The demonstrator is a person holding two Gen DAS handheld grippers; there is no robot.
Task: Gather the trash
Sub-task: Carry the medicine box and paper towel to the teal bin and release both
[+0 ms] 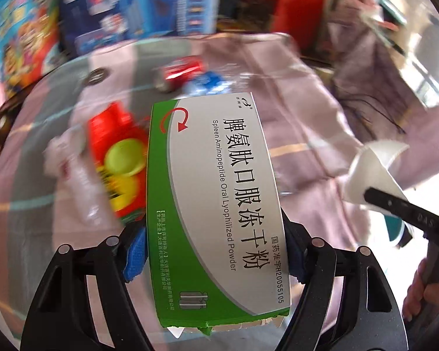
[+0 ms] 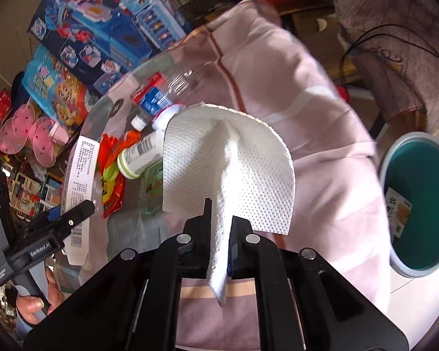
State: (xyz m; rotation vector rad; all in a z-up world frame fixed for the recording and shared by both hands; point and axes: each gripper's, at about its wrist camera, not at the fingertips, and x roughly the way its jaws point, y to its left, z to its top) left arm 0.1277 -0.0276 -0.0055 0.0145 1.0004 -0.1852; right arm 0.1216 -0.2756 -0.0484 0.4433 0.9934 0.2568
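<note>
The left tongs are clamped across the width of a green-and-white medicine box, pads on its two long sides so the flat carton sits steady and points forward; in the right wrist view this box appears edge-on at 9 o'clock. The right tongs are pinched shut on a fold of a white paper towel, the rest of the sheet fanning out ahead because only a ridge of it is caught. Both pieces are held clear above the tabletop, which is draped in pink cloth. The teal bin stands off the tabletop's edge at 3 o'clock in the right view, mouth up, apparently placed to catch drops. More trash remains on the cloth: a red can, a clear bottle, a small white bottle and a red wrapper.
</note>
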